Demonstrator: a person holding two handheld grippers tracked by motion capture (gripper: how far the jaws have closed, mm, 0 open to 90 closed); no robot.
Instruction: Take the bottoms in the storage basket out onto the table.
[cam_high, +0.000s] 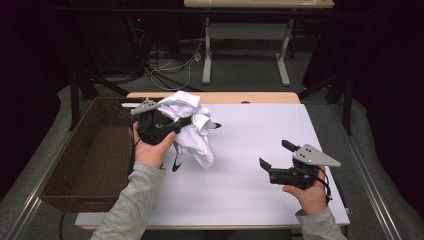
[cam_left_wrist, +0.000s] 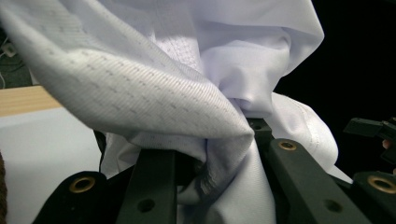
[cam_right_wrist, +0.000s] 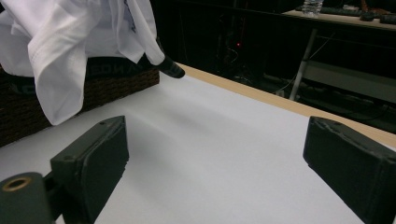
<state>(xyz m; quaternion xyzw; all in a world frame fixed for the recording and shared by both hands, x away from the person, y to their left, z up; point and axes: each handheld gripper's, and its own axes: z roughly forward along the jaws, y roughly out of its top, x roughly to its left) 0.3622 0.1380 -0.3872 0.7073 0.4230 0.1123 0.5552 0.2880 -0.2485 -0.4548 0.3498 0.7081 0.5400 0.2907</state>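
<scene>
Hanging lengthwise downward, the white shirt (cam_high: 192, 125) is bunched in the clenched left gripper (cam_high: 192, 120); the right gripper (cam_high: 275, 155) gapes empty.

A brown wicker basket (cam_high: 95, 150) stands at the left edge of the white table (cam_high: 250, 150), touching it. Behind the white table is a wooden edge (cam_high: 240, 97). Farther back, another desk with white legs (cam_high: 245, 55) stands on the floor, with cables (cam_high: 170, 65) beside it.

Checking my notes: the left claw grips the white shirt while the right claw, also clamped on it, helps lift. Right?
Not quite. In the high view the right claw stands open and empty over the table; the left claw alone grips the white shirt.
</scene>
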